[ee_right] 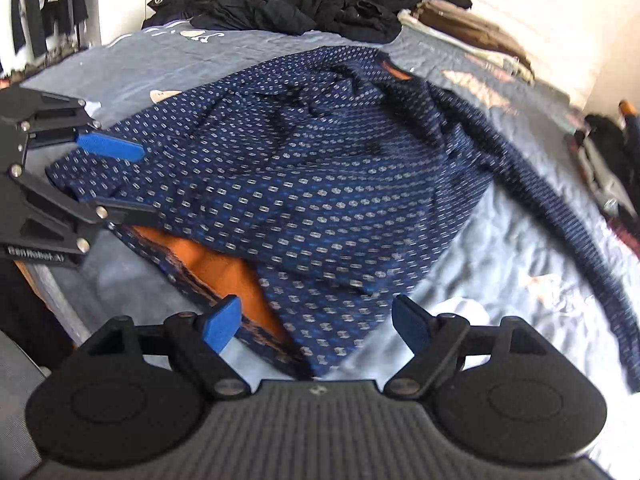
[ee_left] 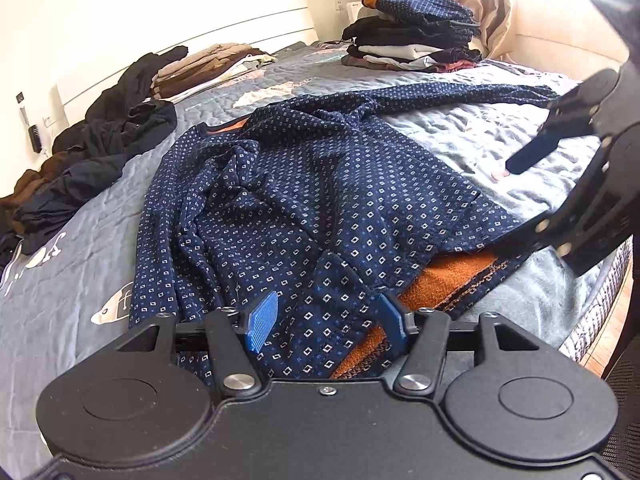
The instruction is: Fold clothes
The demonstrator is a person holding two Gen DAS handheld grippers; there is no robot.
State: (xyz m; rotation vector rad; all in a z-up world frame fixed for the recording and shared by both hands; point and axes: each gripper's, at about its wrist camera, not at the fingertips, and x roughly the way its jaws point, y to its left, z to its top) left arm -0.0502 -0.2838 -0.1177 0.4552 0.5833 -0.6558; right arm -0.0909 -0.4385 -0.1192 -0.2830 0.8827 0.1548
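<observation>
On bed point(ee_left: 460, 136) | navy sweater point(ee_left: 304, 184) rumpled | both grippers spread, left gripper point(ee_left: 326, 320), right gripper point(ee_right: 316, 320)

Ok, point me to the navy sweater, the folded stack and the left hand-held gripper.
navy sweater point(ee_left: 304, 184): left wrist view, middle of its body.
folded stack point(ee_left: 412, 36): left wrist view, its front side.
left hand-held gripper point(ee_left: 328, 322): left wrist view, midway between its fingertips.

Navy sweater point(ee_left: 304, 184) with small white-and-blue squares, orange lining point(ee_left: 444, 284); grey-blue bedspread point(ee_left: 460, 136); black and brown clothes point(ee_left: 100, 148) at ten o'clock.
</observation>
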